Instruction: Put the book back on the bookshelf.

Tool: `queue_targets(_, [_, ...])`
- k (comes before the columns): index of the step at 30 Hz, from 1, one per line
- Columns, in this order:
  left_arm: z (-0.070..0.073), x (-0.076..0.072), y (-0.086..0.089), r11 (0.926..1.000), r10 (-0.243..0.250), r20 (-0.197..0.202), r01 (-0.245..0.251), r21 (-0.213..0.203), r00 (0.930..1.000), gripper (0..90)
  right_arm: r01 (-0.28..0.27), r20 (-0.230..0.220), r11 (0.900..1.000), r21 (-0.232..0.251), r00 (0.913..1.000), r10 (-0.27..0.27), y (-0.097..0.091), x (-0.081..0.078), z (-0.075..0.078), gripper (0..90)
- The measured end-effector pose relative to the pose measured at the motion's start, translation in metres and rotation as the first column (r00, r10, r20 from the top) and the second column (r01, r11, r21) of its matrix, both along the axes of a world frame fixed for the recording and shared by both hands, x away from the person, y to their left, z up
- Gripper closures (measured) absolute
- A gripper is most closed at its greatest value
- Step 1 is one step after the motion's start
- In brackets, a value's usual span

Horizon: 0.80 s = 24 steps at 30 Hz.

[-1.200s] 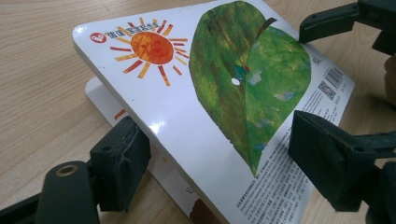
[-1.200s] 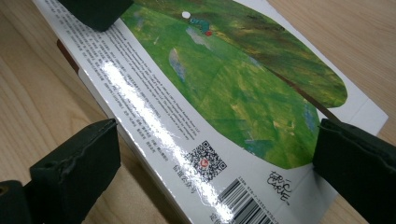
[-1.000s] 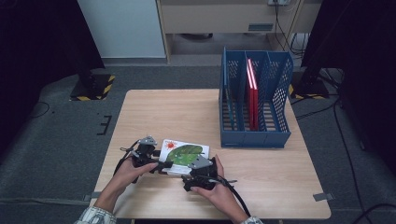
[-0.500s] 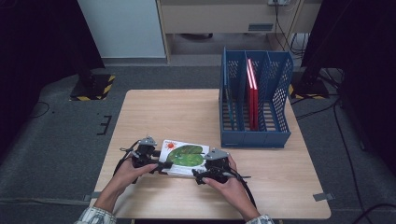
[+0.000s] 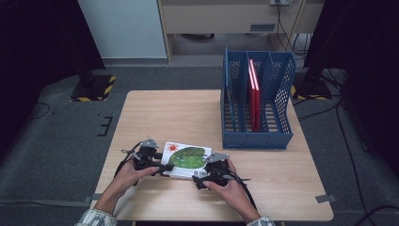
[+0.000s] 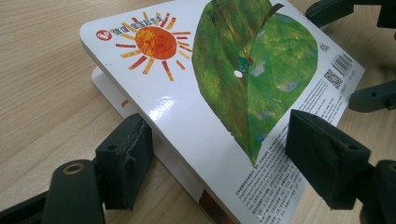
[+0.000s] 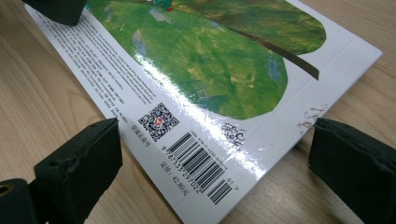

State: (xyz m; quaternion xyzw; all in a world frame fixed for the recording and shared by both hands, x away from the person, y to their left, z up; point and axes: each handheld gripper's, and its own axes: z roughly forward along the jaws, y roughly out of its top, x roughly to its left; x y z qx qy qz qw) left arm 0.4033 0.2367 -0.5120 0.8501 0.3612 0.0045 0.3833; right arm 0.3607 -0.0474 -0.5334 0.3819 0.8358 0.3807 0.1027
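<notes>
Right claw (image 5: 203, 180) slid rightward along book (image 5: 186, 157) edge.

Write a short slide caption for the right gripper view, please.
Right gripper open around the barcode corner of a leaf-cover book on a wooden table.

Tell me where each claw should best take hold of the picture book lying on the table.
Probably by its short ends. The picture book lies flat, sun-and-leaf cover up, too wide to span lengthwise. The left claw best pinches the sun end, whose top cover stands lifted; the right claw comes at the barcode corner from the other side, one jaw above, one under.
</notes>
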Motion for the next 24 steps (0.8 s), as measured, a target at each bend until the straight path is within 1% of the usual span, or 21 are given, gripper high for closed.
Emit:
queue_targets(5, [0.0, 0.0, 0.001, 0.9998, -0.009, -0.008, 0.009, 0.015, 0.9999, 24.7, -0.001, 0.001, 1.0, -0.006, 1.0, 0.001, 0.001, 0.0, -0.002, 1.6])
queue_targets(11, [0.003, -0.001, 0.004, 0.9995, -0.023, 0.004, 0.023, 0.02, 0.9997, 28.5, -0.005, 0.011, 0.9999, -0.016, 0.9999, 0.006, 0.002, 0.0, -0.003, 0.5])
queue_targets(15, [0.004, -0.001, 0.004, 0.9992, -0.029, 0.014, 0.029, 0.027, 0.9995, 30.1, -0.01, 0.011, 0.9997, -0.02, 0.9999, 0.01, 0.003, 0.0, -0.003, 0.3])
queue_targets(19, [0.008, -0.002, 0.004, 0.9992, -0.026, 0.052, 0.025, 0.032, 0.9983, 31.9, -0.008, 0.008, 0.9997, -0.021, 0.9999, 0.009, 0.003, 0.001, -0.003, 0.2])
queue_targets(21, [0.01, -0.003, 0.005, 0.9987, -0.027, 0.075, 0.023, 0.045, 0.9968, 34.9, -0.01, 0.024, 0.9994, -0.032, 0.9997, 0.011, 0.003, 0.002, -0.002, 0.3])
queue_targets(22, [0.011, -0.003, 0.005, 0.9983, -0.026, 0.098, 0.021, 0.054, 0.9948, 38.2, -0.004, 0.027, 0.9993, -0.037, 0.9996, 0.005, 0.004, 0.003, -0.002, 0.6])
queue_targets(23, [0.011, -0.004, 0.006, 0.9977, -0.022, 0.118, 0.014, 0.067, 0.9928, 43.6, 0.001, 0.029, 0.9989, -0.047, 0.9996, 0.001, 0.004, 0.004, -0.003, 2.2])
queue_targets(24, [0.011, -0.004, 0.006, 0.9966, -0.026, 0.136, 0.016, 0.081, 0.9904, 50.8, -0.007, 0.032, 0.9988, -0.048, 0.9994, 0.008, 0.004, 0.004, -0.004, 3.0])
